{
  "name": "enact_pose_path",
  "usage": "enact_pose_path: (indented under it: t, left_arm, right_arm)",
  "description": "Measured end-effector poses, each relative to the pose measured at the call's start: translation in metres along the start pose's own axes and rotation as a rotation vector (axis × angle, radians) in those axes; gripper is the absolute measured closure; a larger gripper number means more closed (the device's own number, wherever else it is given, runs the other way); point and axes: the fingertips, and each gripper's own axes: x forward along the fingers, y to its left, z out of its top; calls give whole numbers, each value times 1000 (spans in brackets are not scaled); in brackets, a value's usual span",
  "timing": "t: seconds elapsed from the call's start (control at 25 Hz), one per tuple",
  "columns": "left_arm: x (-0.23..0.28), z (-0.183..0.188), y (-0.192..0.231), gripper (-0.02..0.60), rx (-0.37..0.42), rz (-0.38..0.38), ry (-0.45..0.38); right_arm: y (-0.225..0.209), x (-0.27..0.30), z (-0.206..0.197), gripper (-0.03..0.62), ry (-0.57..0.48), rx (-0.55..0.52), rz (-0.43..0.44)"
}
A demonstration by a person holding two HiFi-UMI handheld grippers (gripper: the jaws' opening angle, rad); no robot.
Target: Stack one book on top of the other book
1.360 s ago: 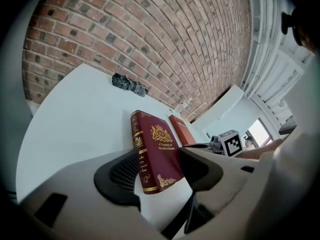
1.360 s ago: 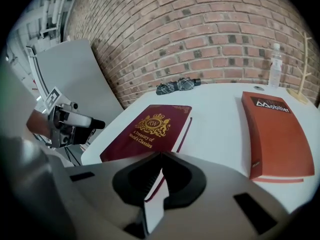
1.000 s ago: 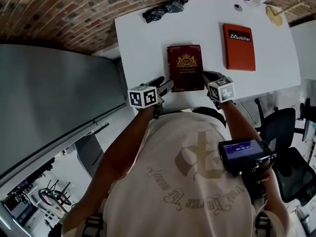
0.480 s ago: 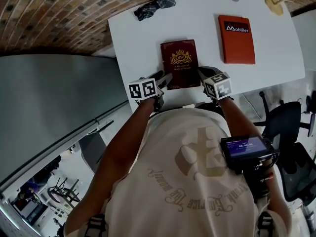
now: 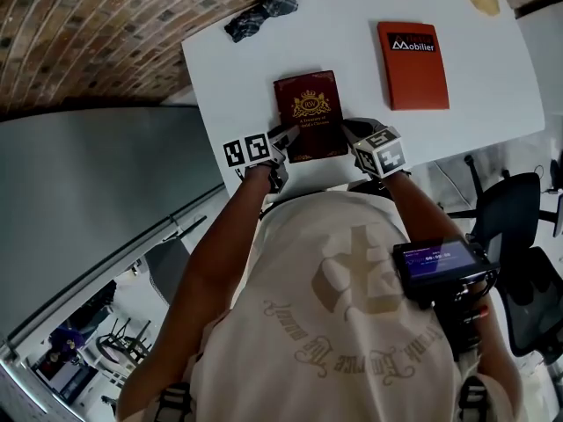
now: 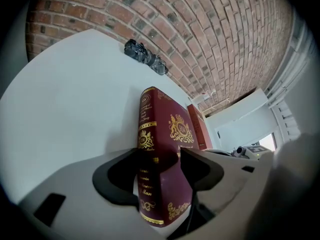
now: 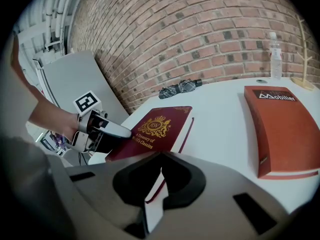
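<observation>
A dark red book (image 5: 308,112) with gold print lies flat on the white table (image 5: 229,77), close to its near edge. An orange book (image 5: 412,64) lies flat to its right, apart from it. My left gripper (image 5: 283,136) is at the red book's near left corner. In the left gripper view the spine (image 6: 150,134) stands between my left gripper's (image 6: 160,179) open jaws. My right gripper (image 5: 350,130) is at the near right corner. In the right gripper view that corner and its white page edge (image 7: 152,194) sit pinched in my right gripper (image 7: 159,184).
A black crumpled bundle (image 5: 264,11) lies at the table's far left by the brick wall. A clear bottle (image 7: 274,54) and a small wooden stand (image 7: 302,59) are at the far right. A grey panel borders the table's left, and an office chair (image 5: 501,227) stands near right.
My left gripper has sunk and rolled, coming in around the red book's near left corner. The right gripper has stayed at the near right corner. Both books lie as before.
</observation>
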Motion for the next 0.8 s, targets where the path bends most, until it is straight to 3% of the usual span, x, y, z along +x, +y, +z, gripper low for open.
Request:
enact_pose_path:
  t: [0.36, 0.8]
  left_arm:
    - [12, 1, -6, 279, -32, 44, 49]
    - [-1, 4, -30, 262, -100, -62, 61]
  right_arm:
    - [-1, -8, 11, 569, 2, 13, 59]
    - [-16, -10, -1, 569, -10, 104, 74]
